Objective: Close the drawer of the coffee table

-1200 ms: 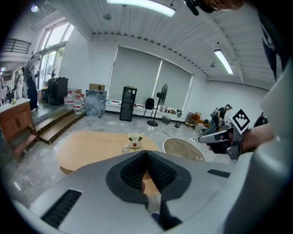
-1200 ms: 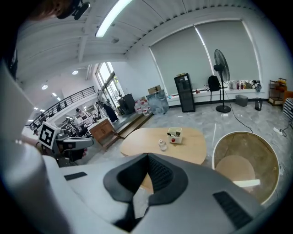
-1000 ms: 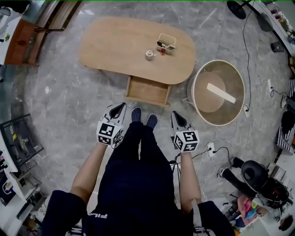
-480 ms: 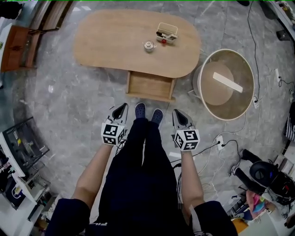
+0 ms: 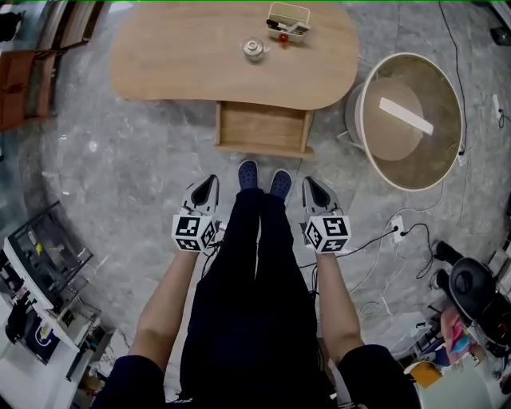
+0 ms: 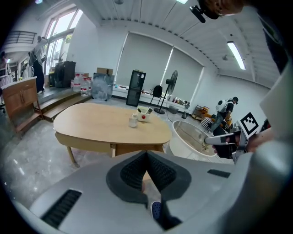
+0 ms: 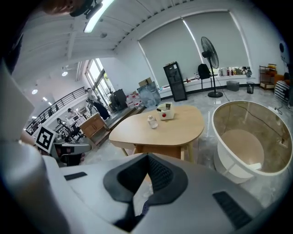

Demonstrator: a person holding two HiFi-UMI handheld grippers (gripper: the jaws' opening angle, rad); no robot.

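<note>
Wood-toned coffee table (image 5: 184, 64) is the reference, on a grey marbled floor (image 5: 120, 176).

Head view: one drawer (image 5: 262, 128) stands pulled out from the table's near edge, open and showing its bare bottom. There are two items on the tabletop: one small white pot (image 5: 253, 49) and, just beside it, one white caddy (image 5: 287, 20). One round tub (image 5: 399, 152) sits to the right of the table. Two blue shoes (image 5: 248, 173) are just short of the drawer front. Left gripper (image 5: 204, 188) and right gripper (image 5: 313, 190) hang outside the shoes, apart from the drawer. The only print seen is the black-and-white square markers on the cubes.

Left gripper view: jaws are clenched tip to tip, gripping nothing. The table lies ahead, with the drawer under its edge. The room is white-walled, with large blinds and one standing fan (image 6: 173, 80).

Right gripper view: jaws are likewise clenched and empty, with the table ahead and the tub to the table's right.
</note>
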